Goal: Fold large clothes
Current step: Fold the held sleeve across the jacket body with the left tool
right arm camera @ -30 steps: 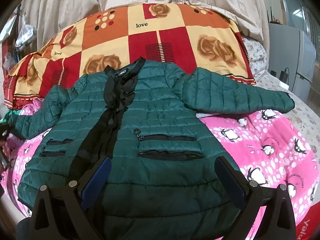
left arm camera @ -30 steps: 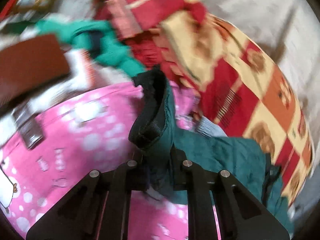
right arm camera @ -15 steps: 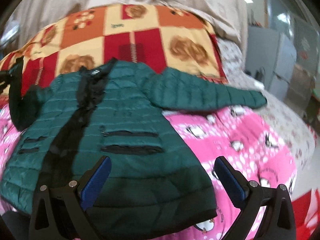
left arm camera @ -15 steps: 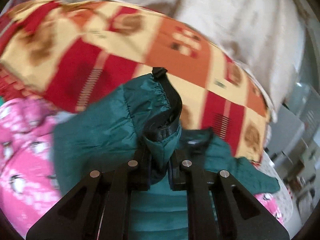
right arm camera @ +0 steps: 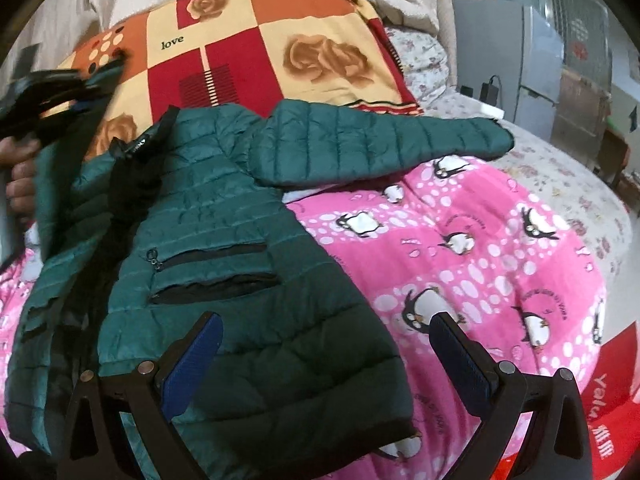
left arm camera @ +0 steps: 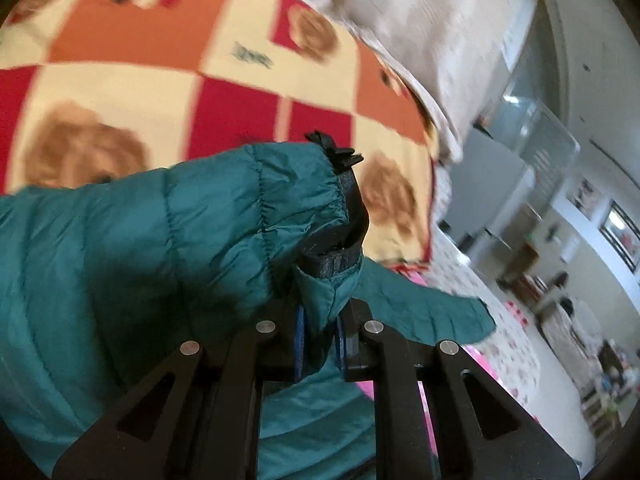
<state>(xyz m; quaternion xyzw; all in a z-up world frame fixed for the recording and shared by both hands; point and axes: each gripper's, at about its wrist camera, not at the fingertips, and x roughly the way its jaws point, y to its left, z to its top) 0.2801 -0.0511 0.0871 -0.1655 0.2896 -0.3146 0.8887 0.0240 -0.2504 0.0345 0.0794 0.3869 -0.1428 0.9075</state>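
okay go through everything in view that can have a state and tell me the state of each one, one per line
left gripper: shut on the sleeve cuff.
right gripper: open, holding nothing.
green jacket: spread out, front up.
left sleeve: lifted off the bed.
right sleeve: lying flat, stretched out.

A bed (right arm camera: 568,184) with a pale floral sheet carries everything. On it lies a pink penguin-print blanket (right arm camera: 460,248), and behind that rests a red, orange and cream rose-patterned quilt (right arm camera: 256,52). A green quilted jacket (right arm camera: 224,216) lies spread across blanket and quilt, one sleeve stretched toward the floral sheet.
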